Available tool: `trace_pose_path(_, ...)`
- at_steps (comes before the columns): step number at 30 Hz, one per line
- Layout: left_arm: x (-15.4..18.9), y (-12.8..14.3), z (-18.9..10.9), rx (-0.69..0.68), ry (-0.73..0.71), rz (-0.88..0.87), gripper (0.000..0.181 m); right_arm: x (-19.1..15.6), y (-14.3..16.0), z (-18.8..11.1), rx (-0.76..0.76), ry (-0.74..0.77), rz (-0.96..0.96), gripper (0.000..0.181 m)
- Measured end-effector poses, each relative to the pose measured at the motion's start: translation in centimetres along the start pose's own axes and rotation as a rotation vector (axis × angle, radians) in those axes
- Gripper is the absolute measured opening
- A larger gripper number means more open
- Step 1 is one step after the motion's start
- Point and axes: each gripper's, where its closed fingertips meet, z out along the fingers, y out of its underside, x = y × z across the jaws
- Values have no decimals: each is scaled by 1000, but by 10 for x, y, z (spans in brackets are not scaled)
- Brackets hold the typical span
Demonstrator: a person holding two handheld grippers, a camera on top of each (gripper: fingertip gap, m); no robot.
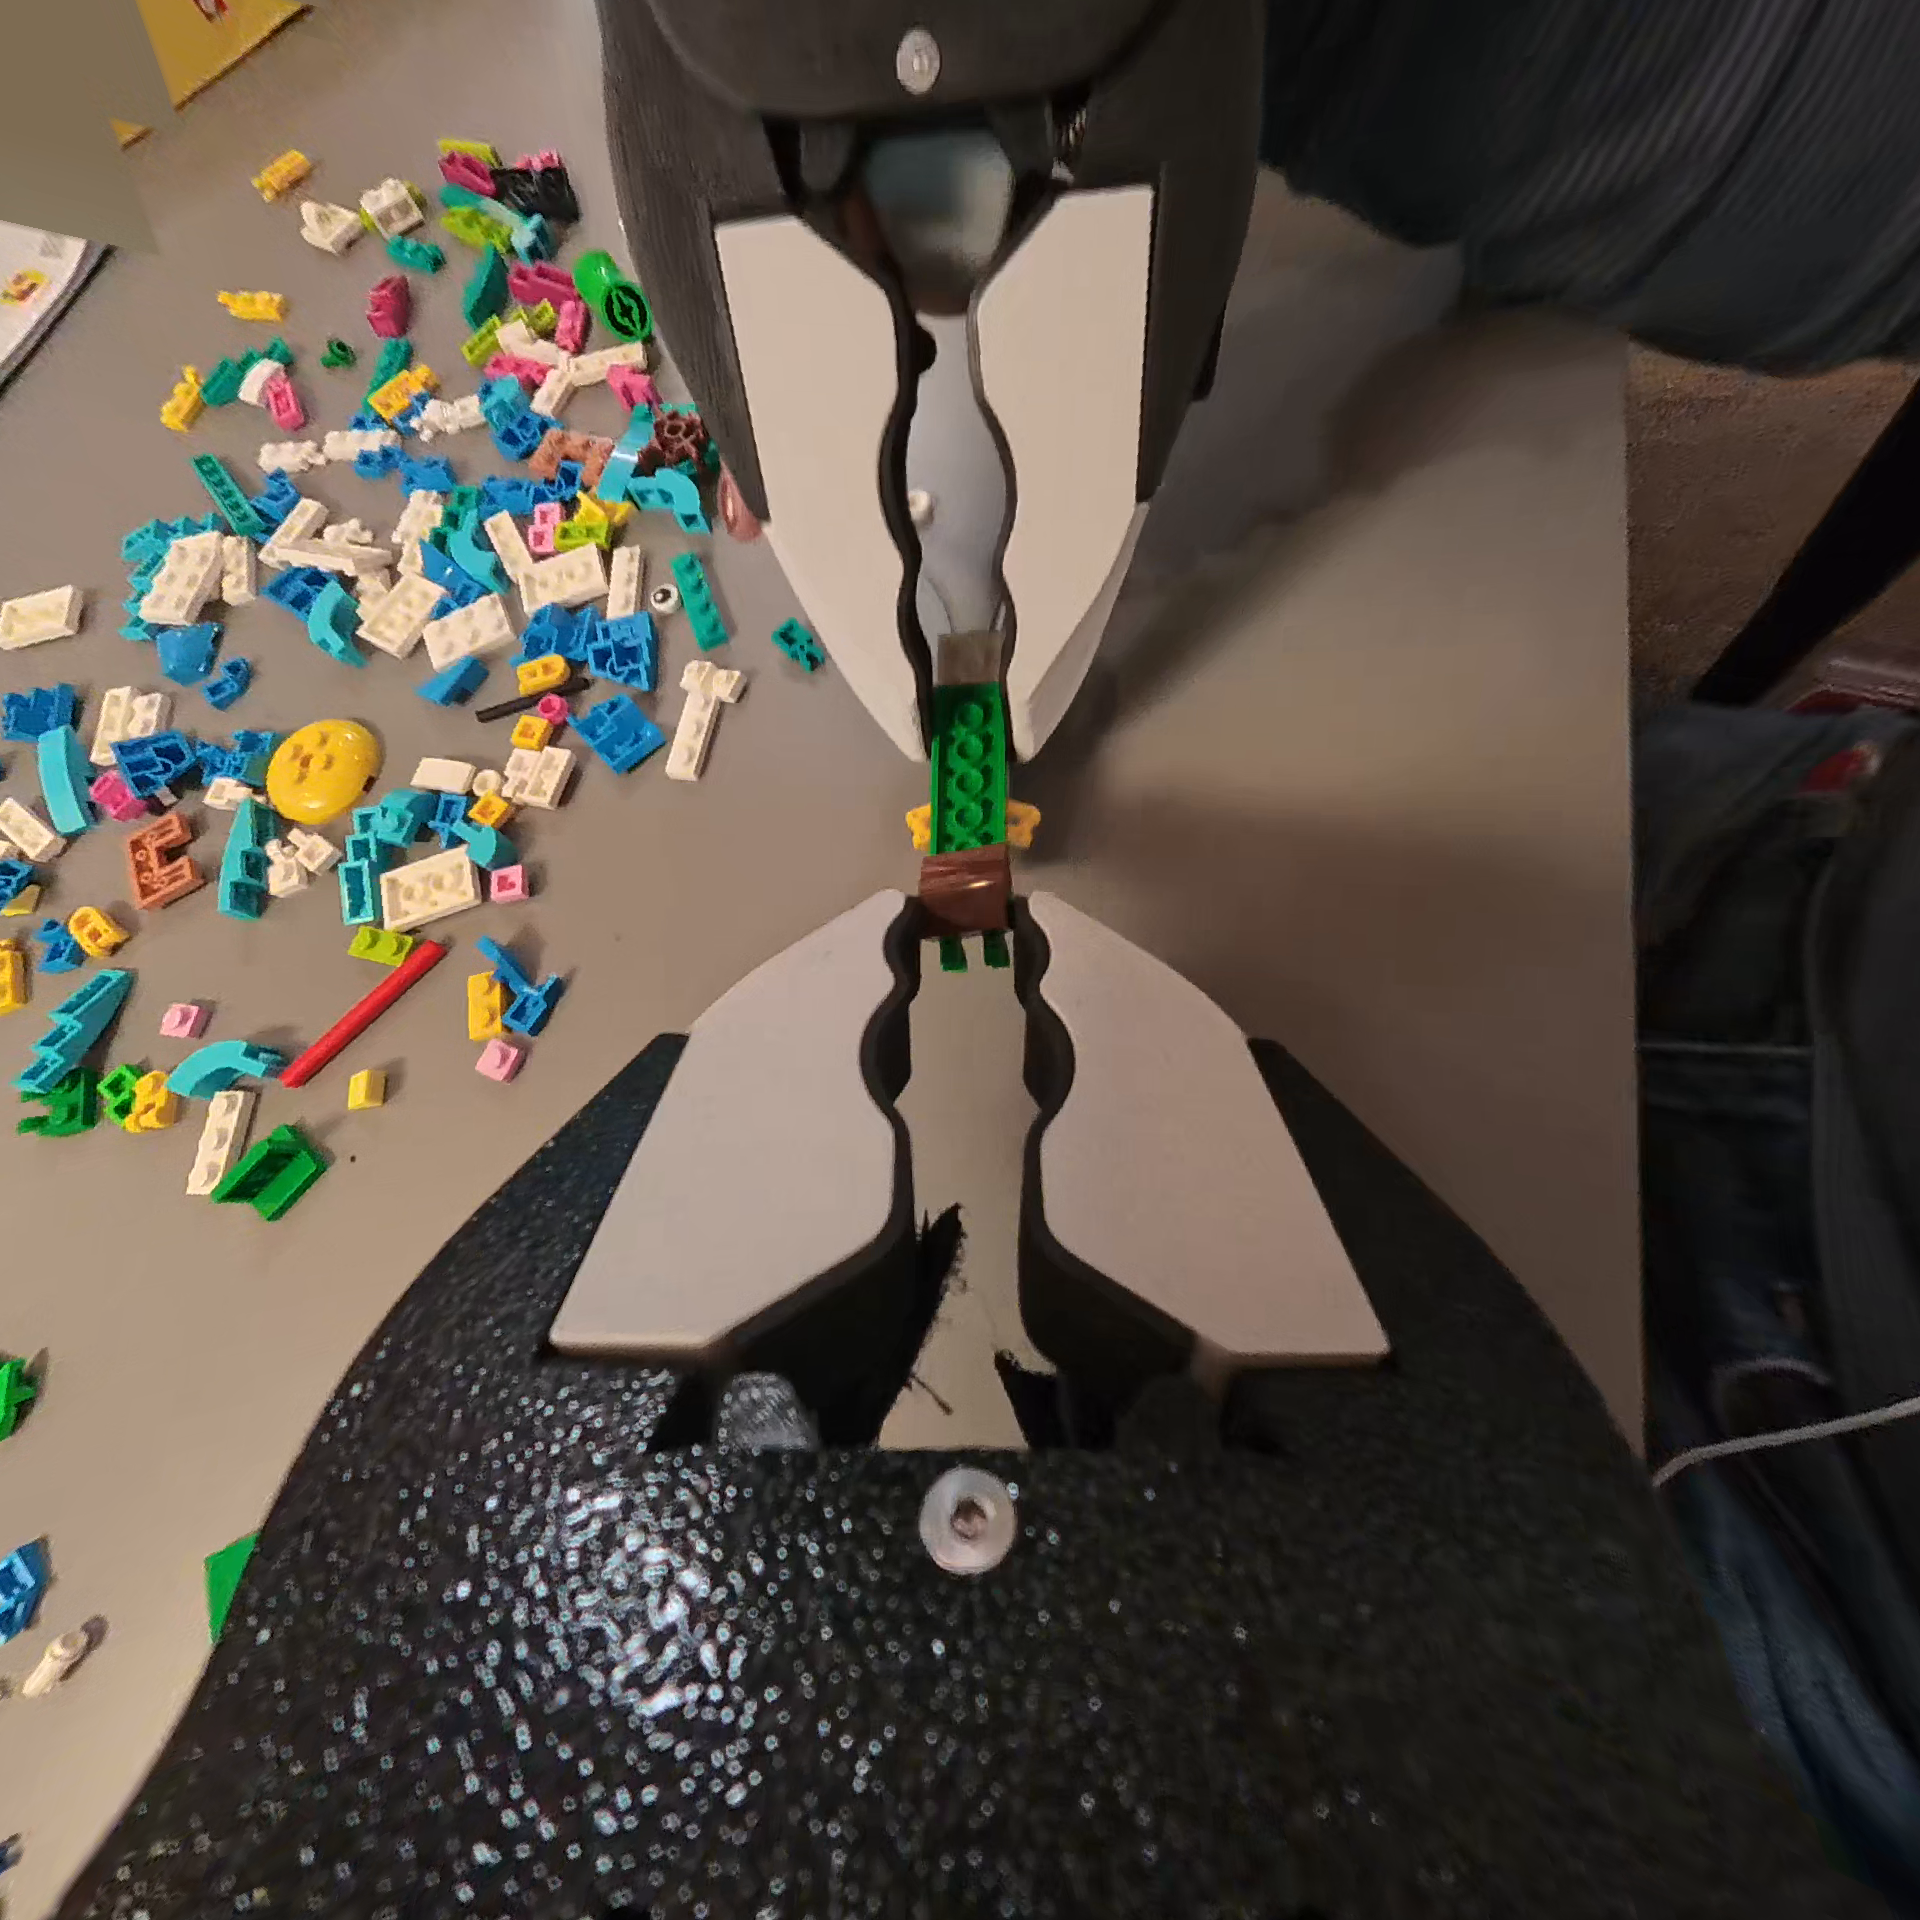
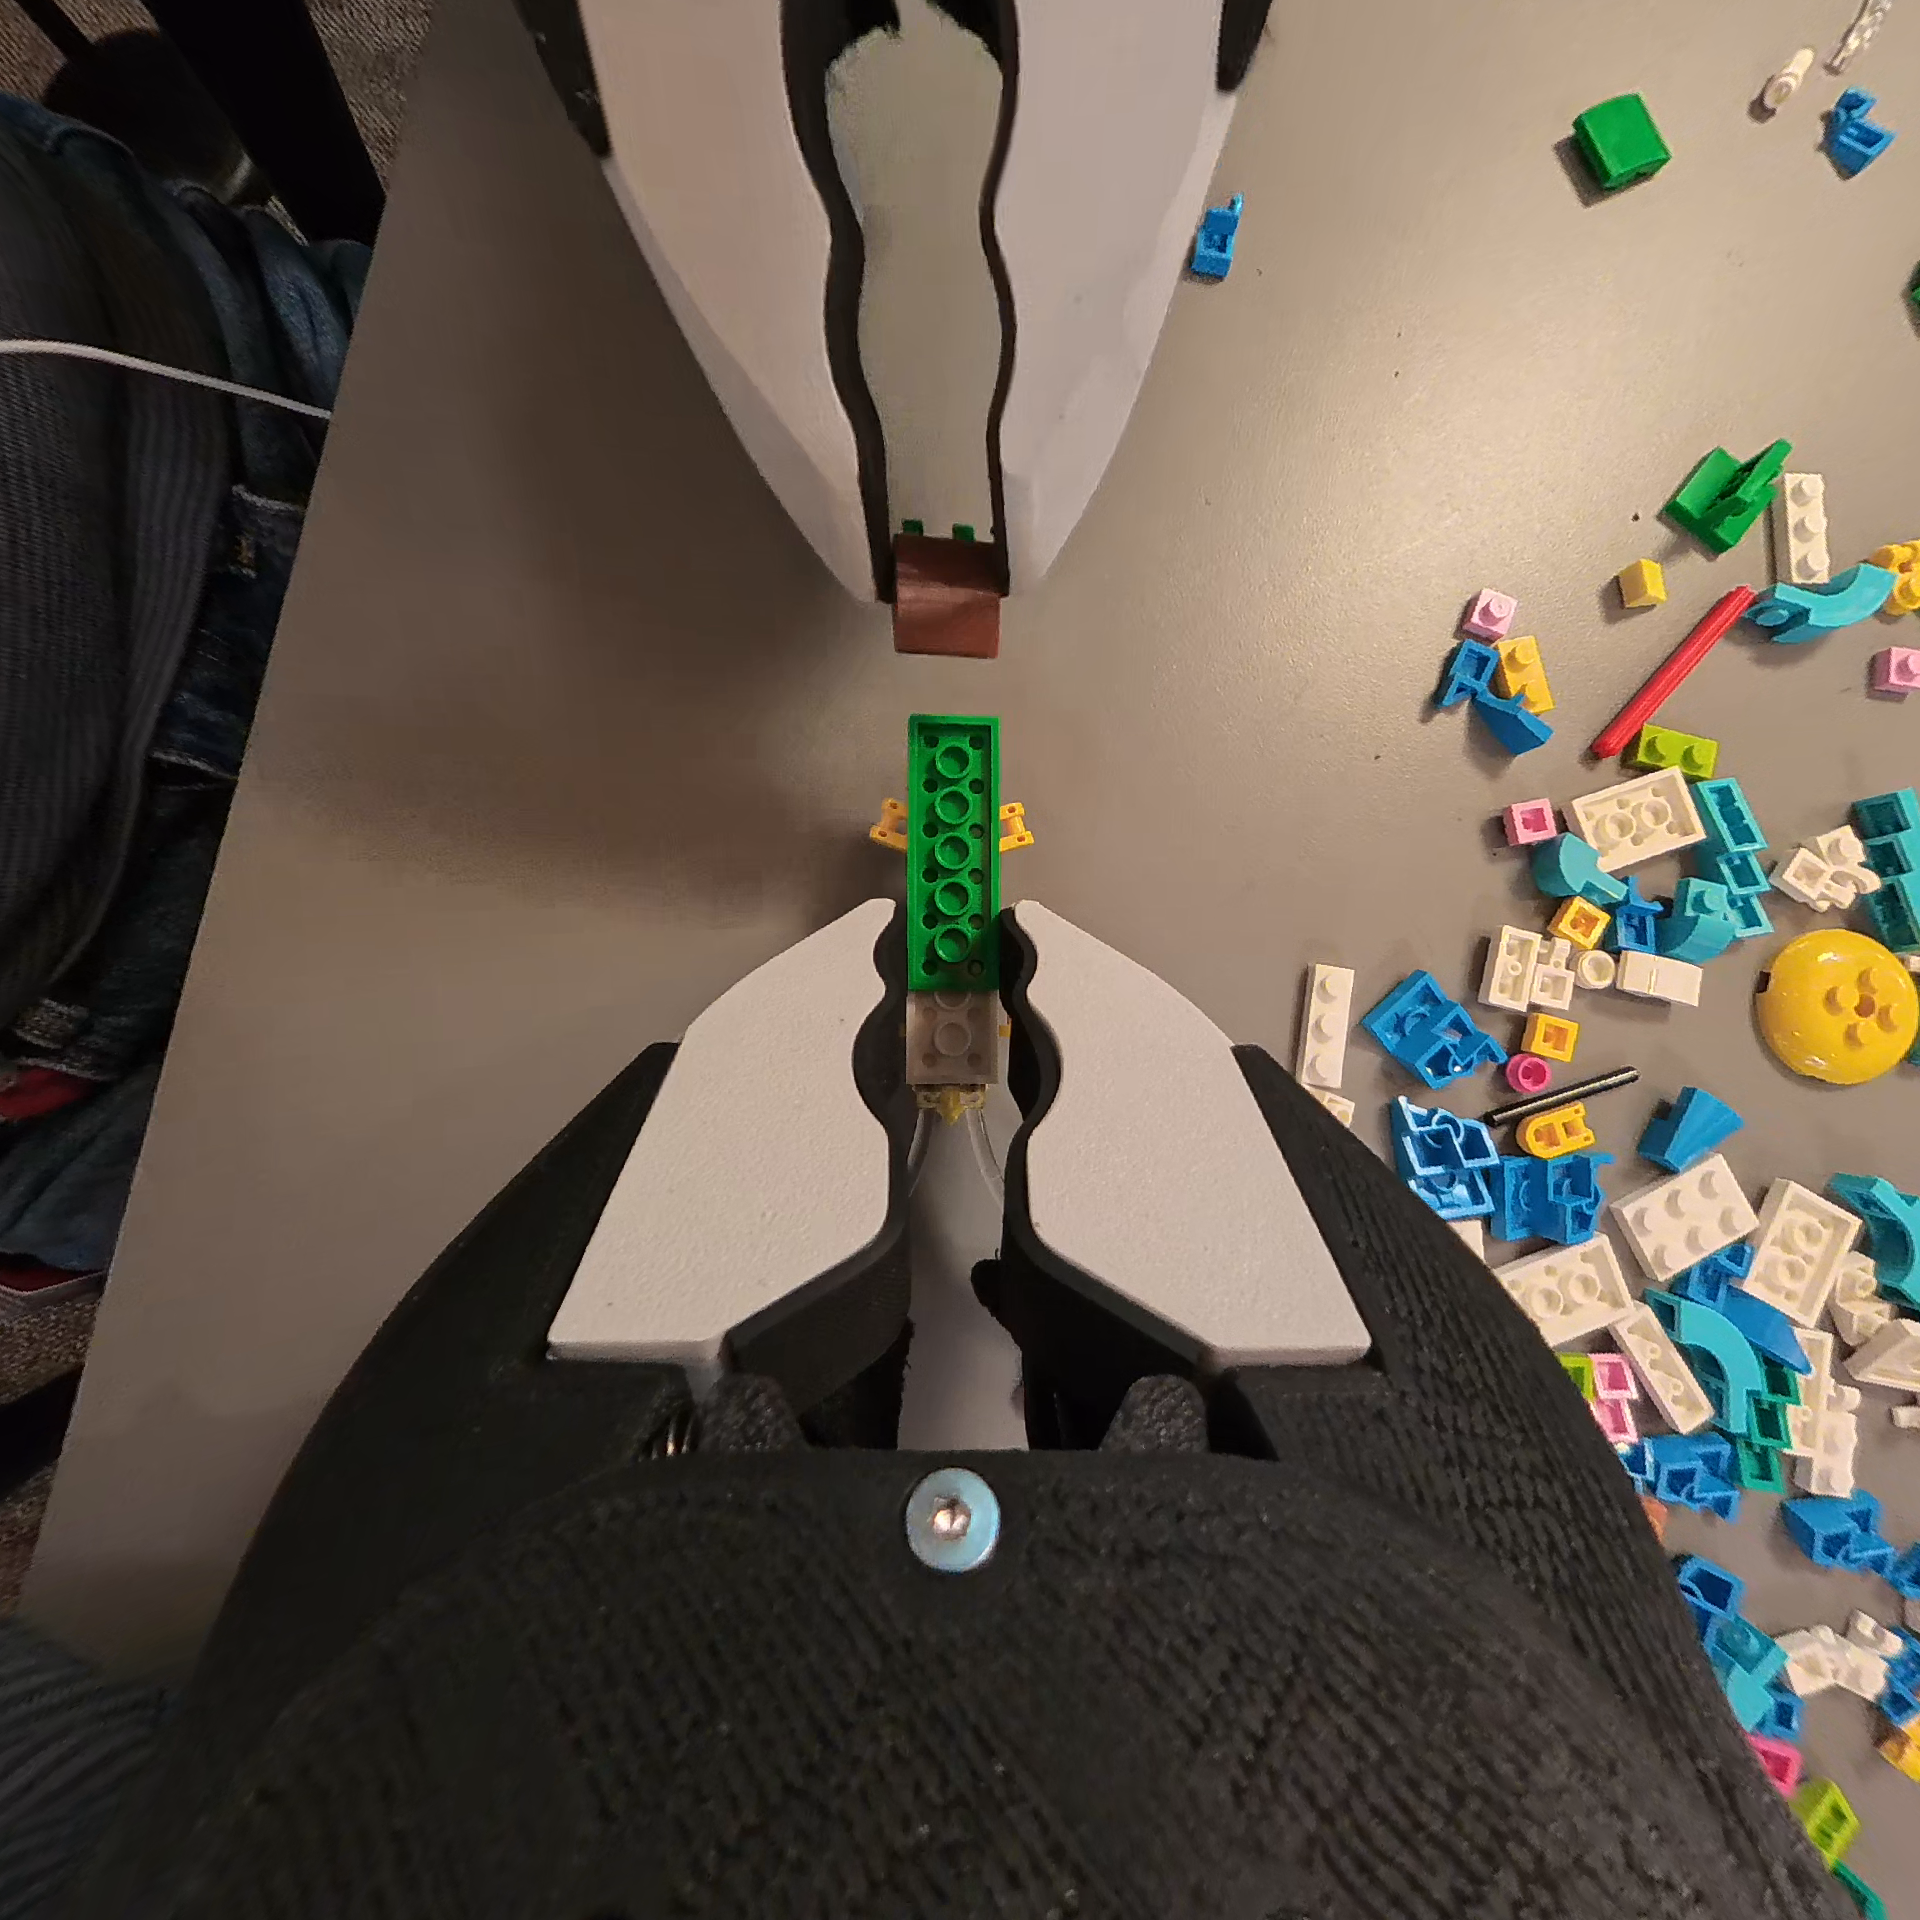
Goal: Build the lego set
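Left tongs (image 1: pixel 964 925): one pair, pinching a brown brick (image 1: pixel 964 891) at the fingertips; two green studs show behind it.
Right tongs (image 2: pixel 951 935): one pair, clamped on a green plate (image 2: pixel 953 852) with a grey brick (image 2: pixel 953 1039) at its near end; underside tubes face the camera.
Gap: in the right wrist view, brown brick and green plate tip are apart, tip to tip above the desk (image 2: pixel 623 727).
Yellow clips (image 2: pixel 890 823): two, one on each side of the plate.
Loose bricks (image 1: pixel 343 644): one scattered pile on the desk, too many to count.
Yellow dome (image 1: pixel 322 771): one, within the pile.
Red rod (image 1: pixel 364 1013): one, at the pile's edge.
Far: booklet (image 1: pixel 42 291) at the desk's corner.
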Motion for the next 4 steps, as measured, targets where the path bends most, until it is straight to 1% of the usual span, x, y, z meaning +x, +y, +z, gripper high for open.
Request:
trace_pose_path(1, 1, -3, 0, -4, -3, -1, 16, -1, -1, 0, 3, -3, -2, 15)
trace_pose_path(4, 3, -5, 3, -48, -19, -4, 16, -2, -4, 0, 15, -5, -13, 15)
